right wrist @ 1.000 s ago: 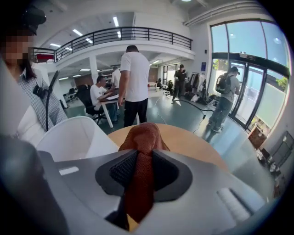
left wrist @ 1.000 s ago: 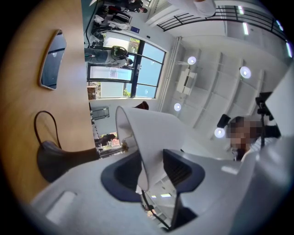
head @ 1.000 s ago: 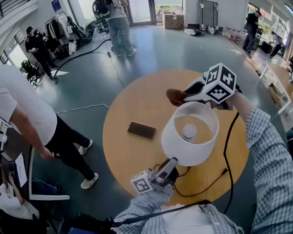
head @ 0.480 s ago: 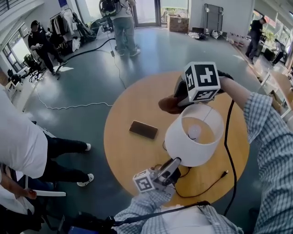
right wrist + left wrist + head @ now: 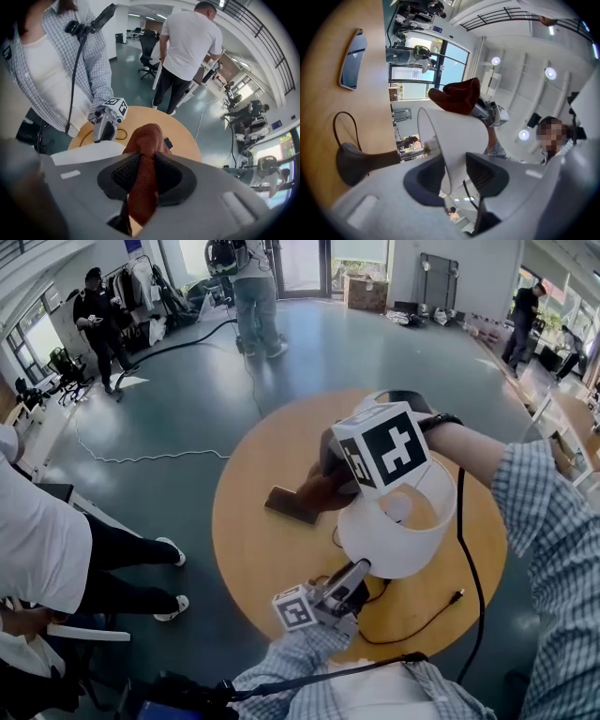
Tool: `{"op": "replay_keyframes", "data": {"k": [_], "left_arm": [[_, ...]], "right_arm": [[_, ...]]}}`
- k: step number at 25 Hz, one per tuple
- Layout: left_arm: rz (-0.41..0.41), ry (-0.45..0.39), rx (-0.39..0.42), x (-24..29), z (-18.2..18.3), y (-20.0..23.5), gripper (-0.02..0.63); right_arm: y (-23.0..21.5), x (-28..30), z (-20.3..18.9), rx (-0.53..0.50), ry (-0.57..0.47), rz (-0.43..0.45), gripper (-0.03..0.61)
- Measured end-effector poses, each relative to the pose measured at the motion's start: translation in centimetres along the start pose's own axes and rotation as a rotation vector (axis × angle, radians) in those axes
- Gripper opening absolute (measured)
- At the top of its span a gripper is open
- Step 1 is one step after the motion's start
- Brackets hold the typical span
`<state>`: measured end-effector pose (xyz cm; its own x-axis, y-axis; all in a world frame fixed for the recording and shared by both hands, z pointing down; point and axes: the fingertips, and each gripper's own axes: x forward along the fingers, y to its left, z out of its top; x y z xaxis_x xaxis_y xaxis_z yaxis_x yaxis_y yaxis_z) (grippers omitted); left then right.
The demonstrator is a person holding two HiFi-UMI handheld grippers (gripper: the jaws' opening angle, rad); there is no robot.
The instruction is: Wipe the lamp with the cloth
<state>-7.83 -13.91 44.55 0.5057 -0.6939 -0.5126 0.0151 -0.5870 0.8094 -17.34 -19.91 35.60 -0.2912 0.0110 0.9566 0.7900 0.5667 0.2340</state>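
Head view: cloth at lampshade rim

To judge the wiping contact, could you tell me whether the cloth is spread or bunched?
Bunched: the cloth is a narrow wad pinched in the right gripper.

Left tongs clamped, up-tilted; right tongs clamped, downward.

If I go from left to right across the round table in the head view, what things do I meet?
phone → cloth → lampshade → black cable
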Motion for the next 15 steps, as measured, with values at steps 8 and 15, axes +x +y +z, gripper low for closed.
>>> {"op": "replay_keyframes", "data": {"k": [8,15], "left_arm": [[0.002,-0.013,-0.035,-0.1,-0.3,0.3,0.14],[0.005,-0.011,-0.05,-0.1,0.1,0.2,0.14]], "right_arm": [[4.7,0.2,4.8,-0.147,0.006,-0.038,0.092],[9.0,0.0,7.7,-0.195,-0.023,-0.136,0.092]]}}
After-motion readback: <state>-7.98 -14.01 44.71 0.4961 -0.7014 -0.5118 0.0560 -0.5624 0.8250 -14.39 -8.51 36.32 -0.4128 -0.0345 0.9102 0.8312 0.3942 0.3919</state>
